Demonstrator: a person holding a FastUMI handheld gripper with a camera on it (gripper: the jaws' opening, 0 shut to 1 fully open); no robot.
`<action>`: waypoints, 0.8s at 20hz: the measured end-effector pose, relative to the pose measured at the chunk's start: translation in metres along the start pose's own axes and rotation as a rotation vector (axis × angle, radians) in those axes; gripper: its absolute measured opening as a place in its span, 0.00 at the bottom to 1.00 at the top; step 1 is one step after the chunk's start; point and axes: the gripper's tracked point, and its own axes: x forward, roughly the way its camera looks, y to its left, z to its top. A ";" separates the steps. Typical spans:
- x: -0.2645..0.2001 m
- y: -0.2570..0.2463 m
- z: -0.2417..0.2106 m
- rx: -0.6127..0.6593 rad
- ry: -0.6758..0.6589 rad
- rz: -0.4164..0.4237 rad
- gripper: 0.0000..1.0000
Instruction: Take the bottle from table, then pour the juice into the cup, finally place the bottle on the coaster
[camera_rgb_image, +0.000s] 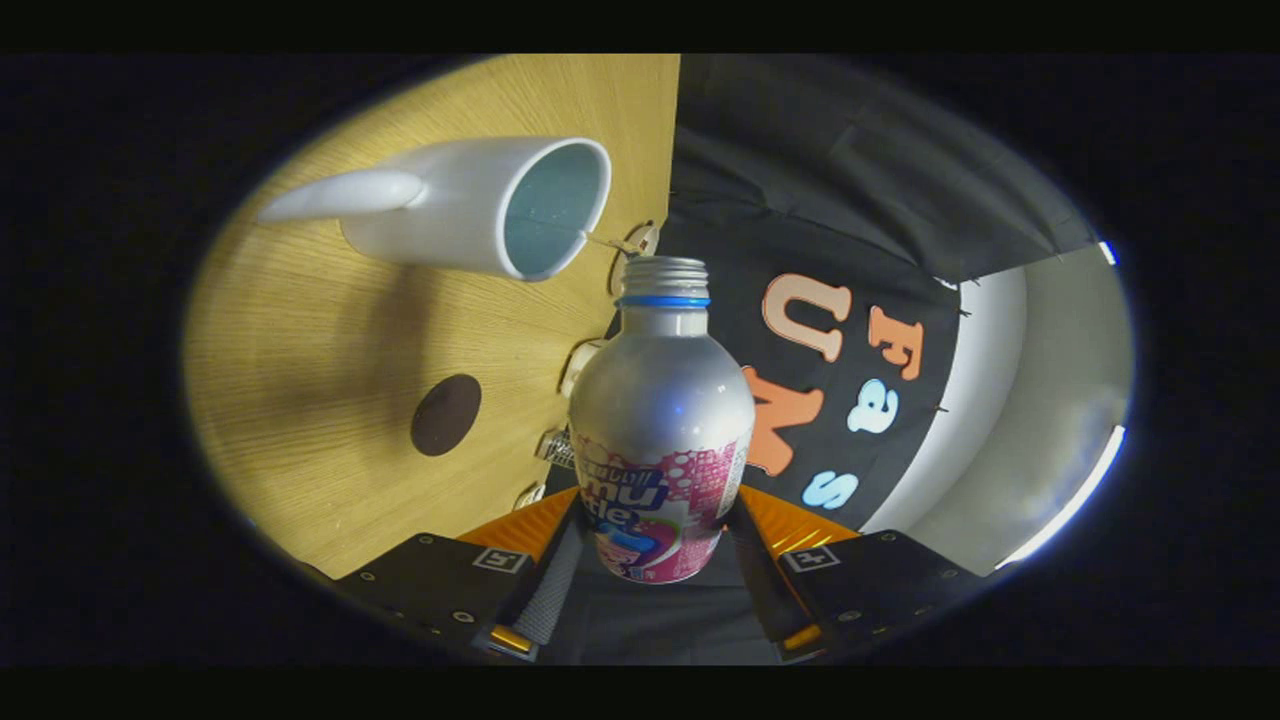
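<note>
— What does the gripper (655, 560) have?
— Its two fingers are closed partway, pressing both sides of the silver aluminium bottle with pink label (660, 430), uncapped and tipped sideways.
— And beyond?
— The white ceramic cup (480, 205) and dark round coaster (446, 414) on the wooden desk (300, 380), near its edge.

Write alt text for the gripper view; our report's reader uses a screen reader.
The tongs grip a silver bottle, uncapped, its mouth just short of the rim of a white cup on a wooden table. The view is rolled sideways as for pouring; a dark round coaster lies nearer the tongs.
</note>
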 end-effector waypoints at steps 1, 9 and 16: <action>0.000 0.000 0.001 -0.008 -0.003 0.001 0.76; 0.000 -0.002 0.005 -0.046 -0.014 0.011 0.77; 0.001 -0.009 0.009 -0.078 -0.029 0.007 0.77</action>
